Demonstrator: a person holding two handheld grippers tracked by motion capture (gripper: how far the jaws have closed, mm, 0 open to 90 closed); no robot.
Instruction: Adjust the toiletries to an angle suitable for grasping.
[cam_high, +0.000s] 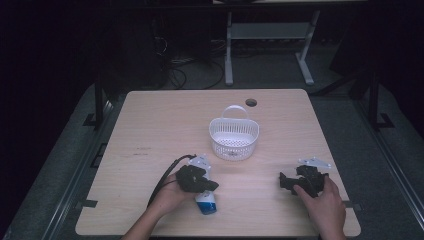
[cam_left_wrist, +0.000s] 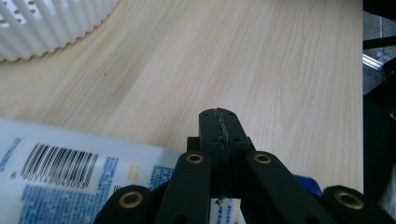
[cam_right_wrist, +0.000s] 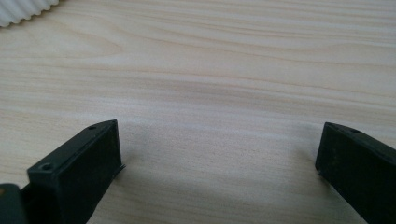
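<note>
On the wooden table (cam_high: 150, 130), just under the left gripper (cam_high: 212, 186), a white bottle (cam_high: 206, 202) with a blue cap is lying on its side. From the high view, the left gripper is sitting right over the bottle and hiding most of it, so just the blue end is poking out toward the person. The left gripper view (cam_left_wrist: 219, 126) is giving more: its two black jaws are pressed together with nothing between them, and the bottle (cam_left_wrist: 56, 172) is lying below and to the left of them, showing a barcode and blue print. I cannot tell if the jaws are touching the bottle.

Ahead of the left gripper a white basket (cam_high: 234, 135) with a handle is standing upright, and its ribbed wall (cam_left_wrist: 51, 28) is peeking into the top left corner of that gripper's view.

Well off to the side, the right gripper (cam_high: 287, 181) is resting low over bare wood. In the right gripper view (cam_right_wrist: 219, 154) its jaws are standing wide apart, with just table between them and a bit of the basket (cam_right_wrist: 23, 9) at the top left corner.
</note>
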